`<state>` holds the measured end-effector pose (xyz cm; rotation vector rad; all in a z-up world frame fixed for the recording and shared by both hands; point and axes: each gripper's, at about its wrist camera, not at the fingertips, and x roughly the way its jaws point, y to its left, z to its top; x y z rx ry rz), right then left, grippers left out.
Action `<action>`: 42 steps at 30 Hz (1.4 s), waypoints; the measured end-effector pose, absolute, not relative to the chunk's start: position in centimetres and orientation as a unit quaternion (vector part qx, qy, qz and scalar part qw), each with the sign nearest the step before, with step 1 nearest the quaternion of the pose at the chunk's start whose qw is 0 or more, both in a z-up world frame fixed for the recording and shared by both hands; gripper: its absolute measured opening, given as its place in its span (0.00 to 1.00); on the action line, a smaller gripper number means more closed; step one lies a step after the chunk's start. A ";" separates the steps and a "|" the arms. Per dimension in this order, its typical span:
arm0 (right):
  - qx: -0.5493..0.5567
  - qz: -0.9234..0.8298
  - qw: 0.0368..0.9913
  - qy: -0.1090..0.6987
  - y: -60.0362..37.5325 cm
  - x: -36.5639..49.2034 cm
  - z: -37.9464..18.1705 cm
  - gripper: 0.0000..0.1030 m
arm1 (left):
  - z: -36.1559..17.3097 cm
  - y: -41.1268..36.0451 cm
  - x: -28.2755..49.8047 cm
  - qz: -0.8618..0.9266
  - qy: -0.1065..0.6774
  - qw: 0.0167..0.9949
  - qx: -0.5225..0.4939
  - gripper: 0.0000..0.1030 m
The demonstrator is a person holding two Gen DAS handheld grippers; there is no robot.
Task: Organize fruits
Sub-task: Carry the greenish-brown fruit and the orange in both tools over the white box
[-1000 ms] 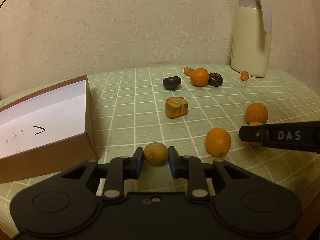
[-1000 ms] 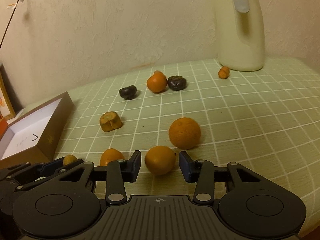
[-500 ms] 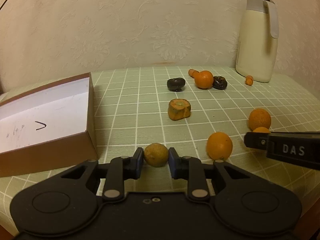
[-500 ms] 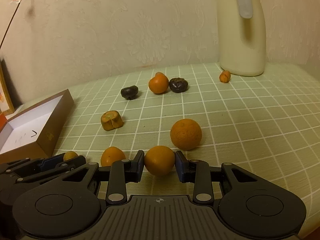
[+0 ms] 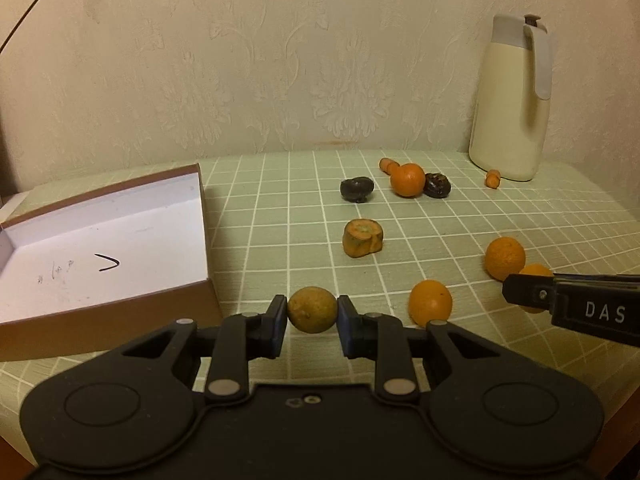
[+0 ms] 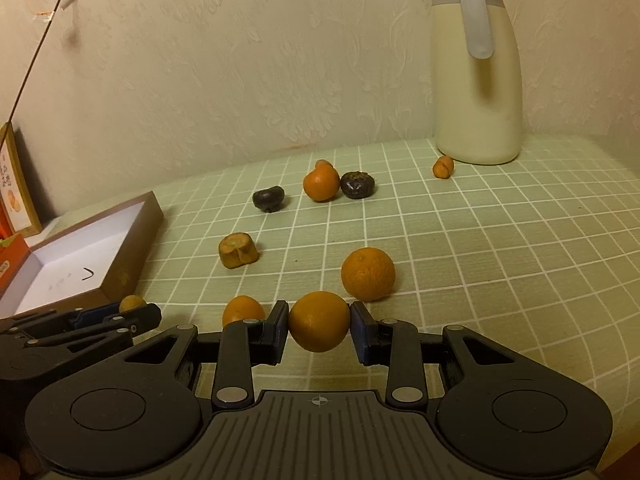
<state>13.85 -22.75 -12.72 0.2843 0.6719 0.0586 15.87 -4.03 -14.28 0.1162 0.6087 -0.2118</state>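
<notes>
Right then, both grippers had fruit. The left gripper was clamped on a dull yellow-green citrus, beside the near right corner of the open box. The right gripper pinched an orange snugly between its pads, near the table's front edge. It looked like the pick-up step, both fruits secured. Next, presumably, a lift and carry leftward over the box wall, without knocking the loose orange nearby.
</notes>
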 end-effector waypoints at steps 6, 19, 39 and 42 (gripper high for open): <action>0.141 0.035 0.939 0.313 -22.5 12.9 -11.3 0.33 | -13.0 -3.3 15.1 -0.097 0.289 0.951 0.050 0.17; 0.132 0.079 0.946 0.286 -19.8 12.0 -8.9 0.33 | -10.9 -0.2 13.0 -0.068 0.267 0.960 0.043 0.17; 0.101 0.186 0.947 0.242 -11.9 12.0 -6.2 0.33 | -7.9 8.4 10.8 0.022 0.240 0.971 0.007 0.17; 0.094 0.199 0.947 0.235 -10.7 12.4 -6.0 0.33 | -7.3 10.2 10.8 0.045 0.230 0.972 0.000 0.17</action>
